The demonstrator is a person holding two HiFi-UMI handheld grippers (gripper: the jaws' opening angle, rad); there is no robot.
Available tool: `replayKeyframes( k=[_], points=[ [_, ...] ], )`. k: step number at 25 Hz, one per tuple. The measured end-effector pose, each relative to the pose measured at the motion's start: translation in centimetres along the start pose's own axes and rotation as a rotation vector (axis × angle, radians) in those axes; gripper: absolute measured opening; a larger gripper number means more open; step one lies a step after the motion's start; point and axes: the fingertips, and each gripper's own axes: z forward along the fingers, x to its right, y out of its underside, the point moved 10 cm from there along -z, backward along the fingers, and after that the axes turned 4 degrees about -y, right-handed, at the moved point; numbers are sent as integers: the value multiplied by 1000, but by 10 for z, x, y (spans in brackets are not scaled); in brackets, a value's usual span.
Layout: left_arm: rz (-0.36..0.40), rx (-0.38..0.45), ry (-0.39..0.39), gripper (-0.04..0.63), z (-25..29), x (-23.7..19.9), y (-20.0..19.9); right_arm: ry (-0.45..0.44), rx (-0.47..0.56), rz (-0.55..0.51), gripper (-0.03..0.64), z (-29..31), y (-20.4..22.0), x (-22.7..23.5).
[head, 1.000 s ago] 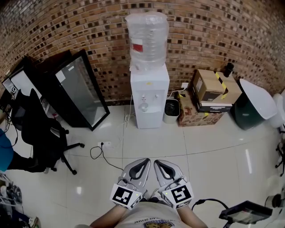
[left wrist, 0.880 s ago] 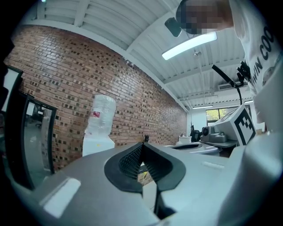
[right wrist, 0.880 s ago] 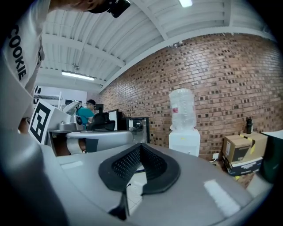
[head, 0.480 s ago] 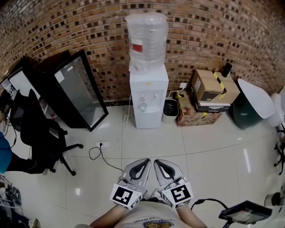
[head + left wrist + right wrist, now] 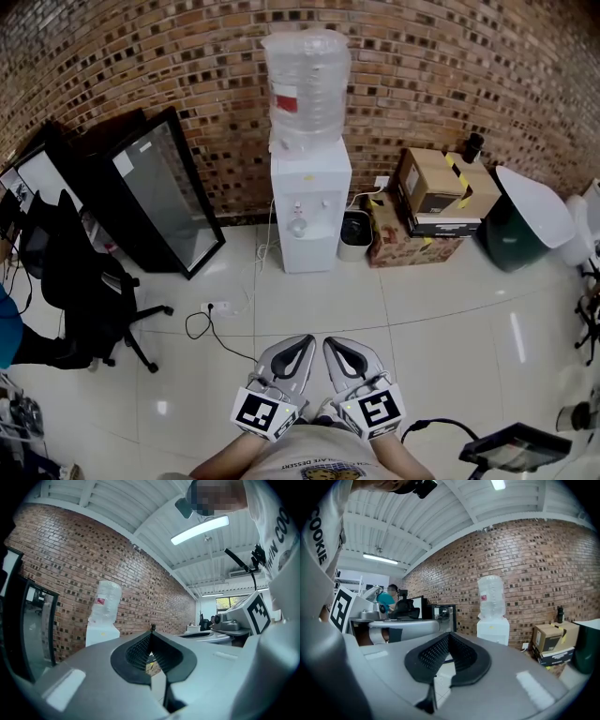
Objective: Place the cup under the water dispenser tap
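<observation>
Almost nothing has changed over the last second. The left tool (image 5: 300,344) and the right tool (image 5: 334,346) sit where they were, side by side near the floor's (image 5: 450,309) near edge, tucked close to the person carrying them. Only the head view has drifted a touch, so the water dispenser (image 5: 309,211) and the cardboard boxes (image 5: 433,195) beside it now lie slightly further left. The left tool is fully closed, its ribbed pads meeting at the tips with nothing between them. The right tool is closed just as tight and equally empty (each tool's own view shows only floor and brick wall (image 5: 141,56) past its pads). So I have no cup in hand. The dispenser stands well apart from me, at the floor's far edge against the wall, with its big clear bottle (image 5: 307,84) on top. In the tap recess I make out a small pale round object (image 5: 298,226), which may be the cup already standing there, but it is too small for me to tell. I read this as a standstill, with the task either not properly begun or already settled at the tap. Before anything else I judge I need a closer look at that recess. A walk there would have to mind the loose cable (image 5: 208,323) trailing across the tiles towards the floor's left side.
</observation>
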Motion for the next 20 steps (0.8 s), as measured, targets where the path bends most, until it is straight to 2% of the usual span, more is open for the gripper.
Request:
replayKeyframes(
  k=[20],
  points=[
    [-32,12,1,-16,-7,-2,1,5,-8,-3,6,-1,0,-10]
  ],
)
